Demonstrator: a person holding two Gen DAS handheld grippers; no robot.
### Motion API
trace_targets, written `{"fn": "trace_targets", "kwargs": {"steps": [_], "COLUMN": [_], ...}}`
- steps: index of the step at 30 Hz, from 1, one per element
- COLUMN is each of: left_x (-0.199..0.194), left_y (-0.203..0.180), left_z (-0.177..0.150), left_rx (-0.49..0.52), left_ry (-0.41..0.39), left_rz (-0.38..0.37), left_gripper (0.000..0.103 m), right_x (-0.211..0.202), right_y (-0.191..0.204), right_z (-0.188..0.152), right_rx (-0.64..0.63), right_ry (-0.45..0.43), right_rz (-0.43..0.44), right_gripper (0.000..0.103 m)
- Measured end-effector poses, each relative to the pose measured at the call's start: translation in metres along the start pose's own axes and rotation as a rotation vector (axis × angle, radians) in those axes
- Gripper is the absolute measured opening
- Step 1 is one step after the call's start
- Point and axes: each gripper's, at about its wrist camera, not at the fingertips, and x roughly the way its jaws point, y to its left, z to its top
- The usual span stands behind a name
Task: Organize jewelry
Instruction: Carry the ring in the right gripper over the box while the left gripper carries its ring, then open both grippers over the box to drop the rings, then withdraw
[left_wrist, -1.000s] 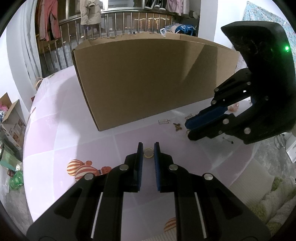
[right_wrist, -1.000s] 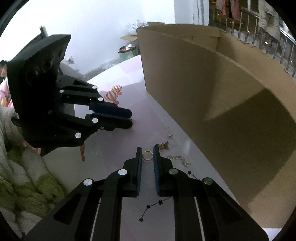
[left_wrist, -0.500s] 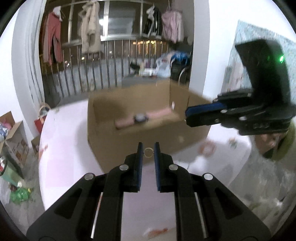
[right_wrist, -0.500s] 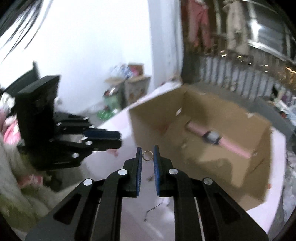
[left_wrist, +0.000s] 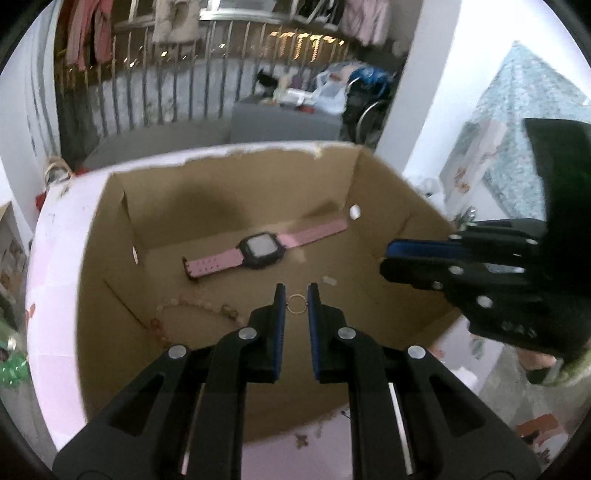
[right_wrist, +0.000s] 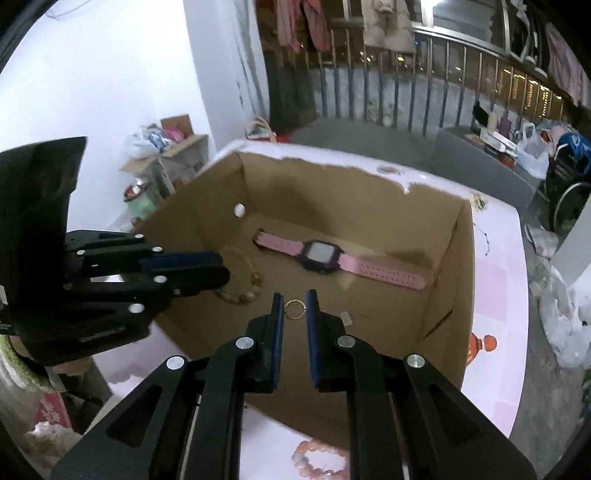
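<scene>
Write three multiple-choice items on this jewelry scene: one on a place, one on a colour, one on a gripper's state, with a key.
1. Where is the watch?
A. on the floor of the cardboard box
B. on the table beside the box
C. in a gripper

2. What colour is the watch strap?
A. green
B. pink
C. white

3. What is the left gripper doing?
A. standing wide open
B. gripping a bead bracelet
C. pinching a small ring

Key: A, the watch lies inside the box; B, the strap is pink; C, the ring sits pinched between the pads.
</scene>
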Motion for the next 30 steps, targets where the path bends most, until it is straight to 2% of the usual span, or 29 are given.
{"fn": "trace_targets", "kwargs": {"steps": [2, 4, 7, 9, 16, 19, 22, 26, 30], "left_x": [0.006, 0.008, 0.004, 0.000, -0.040, -0.068, -0.094, -0.118, -0.122], "left_y": [0.002, 0.003, 0.005, 0.006, 0.014, 0.020, 0.026, 0.027, 0.017], "left_z": [-0.001, -0.003, -0.006, -0.006, -0.012, -0.024, -0.044, -0.075, -0.106], "left_rx": [-0.001, -0.014, -0.020, -0.027, -0.067, -0.095, -0.128, -0.143, -0.100], "left_ry": [0.005, 0.002, -0.016, -0.024, -0.108, -0.163, -0.209, -0.246, -0.240], "left_rz": [0.008, 0.013, 0.020, 0.029, 0.046, 0.050, 0.053, 0.050, 0.070], "left_gripper": [0.018, 0.029, 0.036, 0.038, 0.043, 0.045, 0.045, 0.045, 0.045], "right_x": [0.005, 0.006, 0.000, -0.006, -0.052, -0.072, -0.088, -0.098, -0.086], "right_y": [-0.003, -0.004, -0.005, -0.006, 0.002, 0.007, 0.017, 0.035, 0.056], "right_z": [-0.002, -0.005, -0.007, -0.010, -0.021, -0.031, -0.046, -0.065, -0.082], "right_rx": [0.004, 0.005, 0.018, 0.026, 0.014, 0.007, -0.011, -0.043, -0.074], "right_ry": [0.010, 0.006, 0.000, -0.018, -0.156, -0.206, -0.239, -0.256, -0.215], "right_rz": [-0.006, -0.010, -0.008, -0.008, 0.010, 0.026, 0.053, 0.089, 0.107], "right_gripper": [0.013, 0.014, 0.023, 0.024, 0.026, 0.030, 0.030, 0.030, 0.030]}}
